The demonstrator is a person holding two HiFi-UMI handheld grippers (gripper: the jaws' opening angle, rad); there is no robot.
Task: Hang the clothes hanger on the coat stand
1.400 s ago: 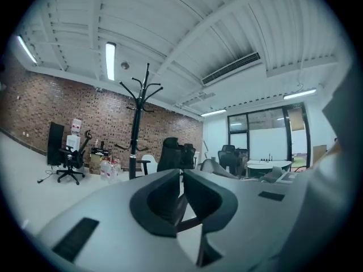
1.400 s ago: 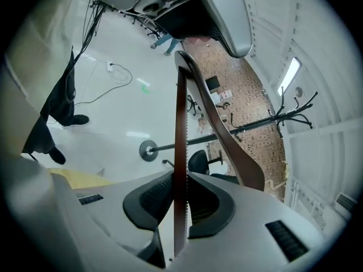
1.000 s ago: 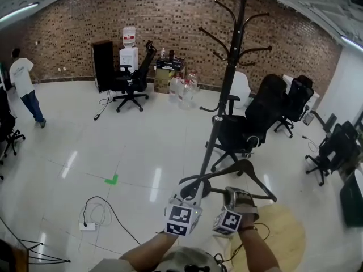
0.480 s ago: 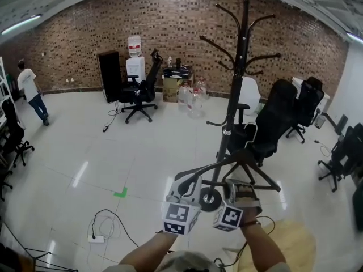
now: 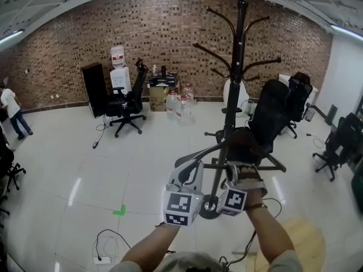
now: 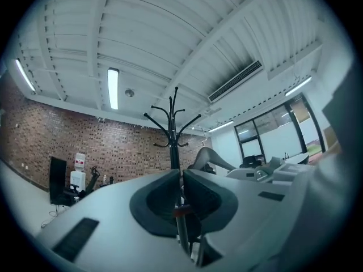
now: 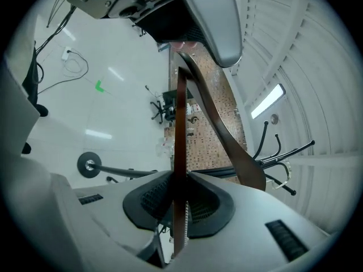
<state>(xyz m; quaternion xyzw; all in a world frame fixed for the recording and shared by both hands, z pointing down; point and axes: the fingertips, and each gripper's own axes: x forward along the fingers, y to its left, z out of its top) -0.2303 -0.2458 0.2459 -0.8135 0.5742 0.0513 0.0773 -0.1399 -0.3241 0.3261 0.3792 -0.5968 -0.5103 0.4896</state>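
Note:
The tall black coat stand [image 5: 238, 67] rises at centre, with curved hooks at the top and a round base [image 5: 209, 206] on the floor. My right gripper [image 5: 241, 171] is shut on a dark wooden hanger [image 5: 199, 153], held level just in front of the pole. In the right gripper view the hanger's brown bar [image 7: 180, 123] runs up between the jaws of the right gripper [image 7: 180, 180], and the stand's hooks [image 7: 278, 154] show beyond. My left gripper [image 5: 193, 171] is just left of the pole, below the hanger's left arm. In its own view the left gripper [image 6: 180, 177] is shut on nothing and faces the stand [image 6: 172, 135].
Black office chairs [image 5: 266, 118] stand right behind the coat stand, and another [image 5: 127, 107] is by a water dispenser [image 5: 118, 72] and dark cabinet [image 5: 93, 88]. A cable with a power strip [image 5: 103, 259] lies on the floor. A person [image 5: 11, 111] walks at far left. A round wooden top [image 5: 303, 239] is at lower right.
Both grippers and the hanger have risen and moved in towards the stand's pole. The head view has tilted up, and the person at the left has walked further left.

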